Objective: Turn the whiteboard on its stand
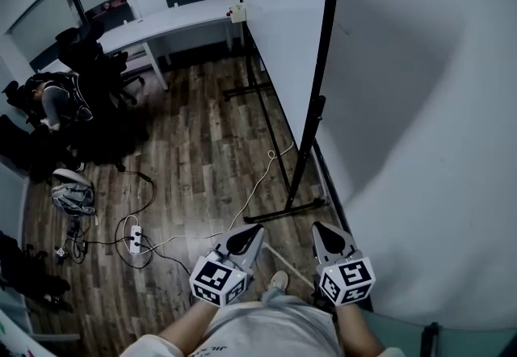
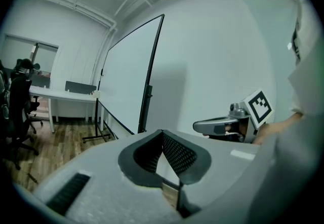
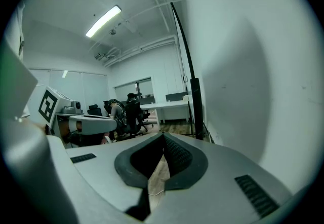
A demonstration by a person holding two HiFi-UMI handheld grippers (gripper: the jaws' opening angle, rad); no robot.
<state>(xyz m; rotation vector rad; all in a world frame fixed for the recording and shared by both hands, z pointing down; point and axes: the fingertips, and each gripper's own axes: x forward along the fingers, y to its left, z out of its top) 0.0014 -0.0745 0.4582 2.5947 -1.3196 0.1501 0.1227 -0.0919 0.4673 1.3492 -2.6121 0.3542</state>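
The whiteboard [image 1: 283,32] stands on its black stand [image 1: 284,212], seen nearly edge-on, with its black side post [image 1: 321,65] running down to the floor bar. In the left gripper view the whiteboard [image 2: 129,81] is ahead and left; in the right gripper view only its edge post [image 3: 195,109] shows. My left gripper [image 1: 248,239] and right gripper [image 1: 325,236] are held low near my body, short of the stand's foot. Both are shut with nothing between the jaws. The left gripper [image 2: 162,135] and right gripper [image 3: 163,137] each show their tips meeting.
A white wall [image 1: 436,121] runs close behind the board on the right. A white desk [image 1: 174,20] stands at the far end, with office chairs and a seated person [image 1: 56,101] at left. A power strip [image 1: 136,240] and cables [image 1: 250,194] lie on the wood floor.
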